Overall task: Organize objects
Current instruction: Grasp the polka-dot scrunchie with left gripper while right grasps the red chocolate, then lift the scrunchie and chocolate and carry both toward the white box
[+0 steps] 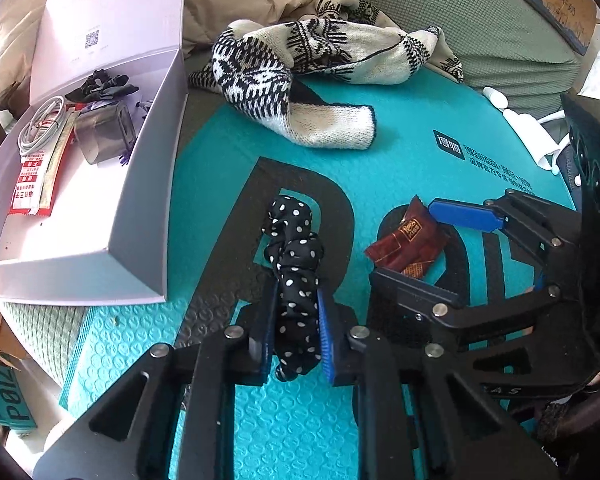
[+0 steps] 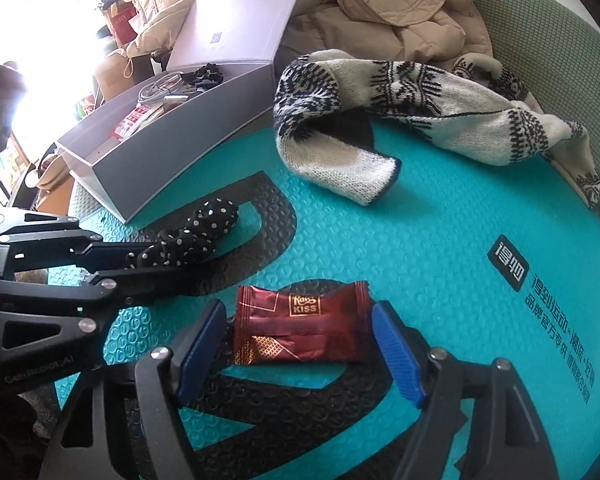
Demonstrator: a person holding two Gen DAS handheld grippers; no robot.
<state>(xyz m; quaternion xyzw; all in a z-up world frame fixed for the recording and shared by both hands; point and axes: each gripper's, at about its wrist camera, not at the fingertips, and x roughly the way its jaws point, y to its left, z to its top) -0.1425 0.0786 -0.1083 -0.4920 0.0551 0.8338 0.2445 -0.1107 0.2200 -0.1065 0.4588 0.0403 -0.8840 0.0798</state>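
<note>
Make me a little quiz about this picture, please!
1. True or false: the left gripper is squeezing the scrunchie.
2. What lies between the right gripper's open jaws? A) candy B) scarf C) cable
3. Fill in: the cable lies inside the white ___.

Key: 1 true; 2 A; 3 box.

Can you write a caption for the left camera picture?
Left tool pinching a polka-dot scrunchie on the teal mat.
</note>
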